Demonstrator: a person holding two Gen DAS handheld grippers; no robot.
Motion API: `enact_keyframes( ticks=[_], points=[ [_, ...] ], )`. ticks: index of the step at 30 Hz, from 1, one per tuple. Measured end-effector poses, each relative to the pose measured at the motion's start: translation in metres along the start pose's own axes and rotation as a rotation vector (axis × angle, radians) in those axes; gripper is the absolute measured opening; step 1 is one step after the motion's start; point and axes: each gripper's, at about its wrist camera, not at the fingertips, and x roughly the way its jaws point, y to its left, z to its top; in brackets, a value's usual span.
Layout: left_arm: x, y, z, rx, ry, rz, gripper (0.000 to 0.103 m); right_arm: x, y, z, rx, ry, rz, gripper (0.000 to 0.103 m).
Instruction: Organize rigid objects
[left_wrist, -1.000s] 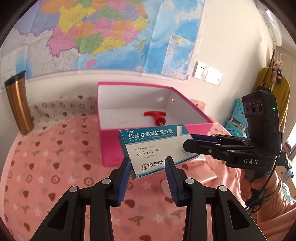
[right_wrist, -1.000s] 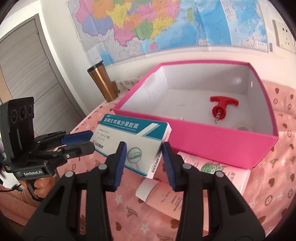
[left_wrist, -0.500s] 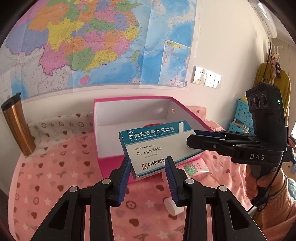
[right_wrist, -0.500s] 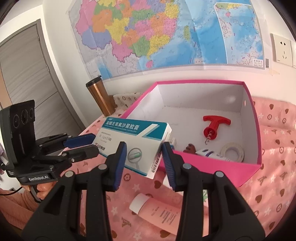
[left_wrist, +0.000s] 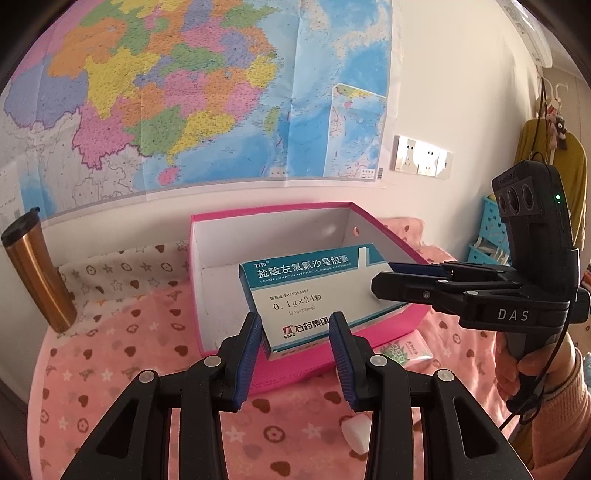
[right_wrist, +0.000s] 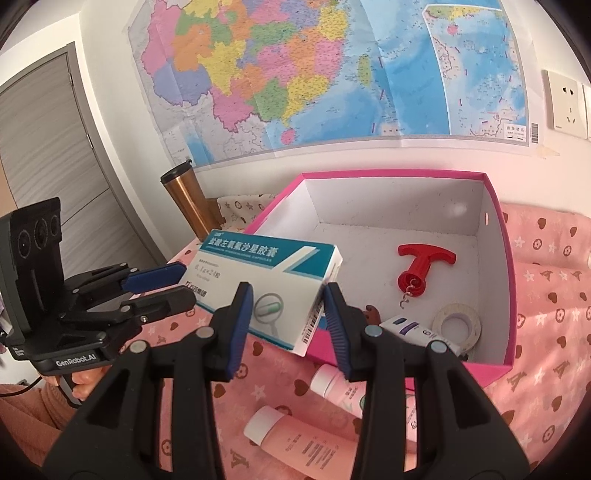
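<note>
Above the near wall of the pink box (right_wrist: 495, 236), a medicine carton (right_wrist: 258, 280) hangs clamped by both the left gripper (left_wrist: 295, 354) and right gripper (right_wrist: 288, 314). Inside lie a red corkscrew (right_wrist: 421, 266), tape roll (right_wrist: 458, 325) and small tube (right_wrist: 413, 330); pink bottles (right_wrist: 295, 439) wait on the tabletop (right_wrist: 546, 288).

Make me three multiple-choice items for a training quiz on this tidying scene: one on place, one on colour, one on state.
1. Where is the corkscrew?
A. inside the pink box
B. on the blanket
C. beside the flask

2. What colour is the corkscrew?
A. blue
B. red
C. green

3. How is the medicine carton held?
A. lying in the box
B. by one claw
C. by both claws

Answers: 1 A, it lies on the box floor. 2 B, its handle and body are red. 3 C, the left claw and right claw each clamp an end.
</note>
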Motion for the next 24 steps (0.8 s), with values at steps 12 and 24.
enact_keyframes(
  ticks=[12, 24],
  points=[
    [0.014, 0.011, 0.009, -0.014, 0.006, 0.031, 0.037, 0.015, -0.008, 0.013, 0.018, 0.009, 0.012, 0.043],
    [0.028, 0.018, 0.011, -0.024, 0.028, 0.042, 0.037, 0.036, -0.018, 0.018, 0.043, 0.047, 0.004, 0.043]
  ],
)
